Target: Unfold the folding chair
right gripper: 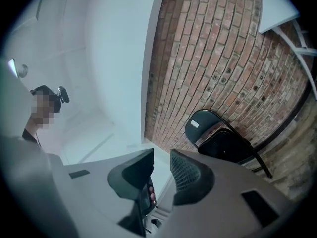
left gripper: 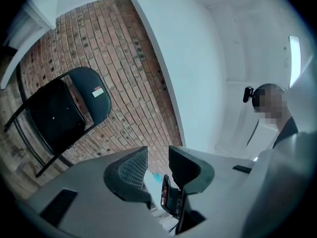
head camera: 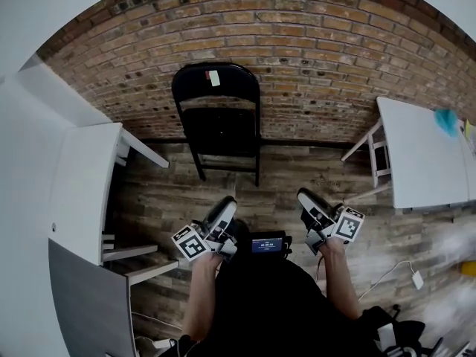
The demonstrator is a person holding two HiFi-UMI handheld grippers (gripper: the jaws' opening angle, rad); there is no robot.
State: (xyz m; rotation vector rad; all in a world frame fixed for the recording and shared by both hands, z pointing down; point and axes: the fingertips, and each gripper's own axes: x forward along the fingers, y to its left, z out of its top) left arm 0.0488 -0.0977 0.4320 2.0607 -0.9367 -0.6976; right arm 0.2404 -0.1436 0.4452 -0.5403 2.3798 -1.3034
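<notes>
Both tongs are empty: my left tongs (head camera: pixel 224 208) and right tongs (head camera: pixel 306 199) stand slightly spread, well short of the folding chair (head camera: pixel 218 117), which leans folded against the brick wall (head camera: pixel 320 65) at the far edge of the floor (head camera: pixel 290 177) (between the left bench (head camera: pixel 82 177) and the right bench (head camera: pixel 424 155)). Approach step, I reckon; next I need to reach its frame and seat.

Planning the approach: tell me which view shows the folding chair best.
Head view: the folding chair stands whole and centred against the brick wall. Both gripper views show it small, tilted and off to one side.
</notes>
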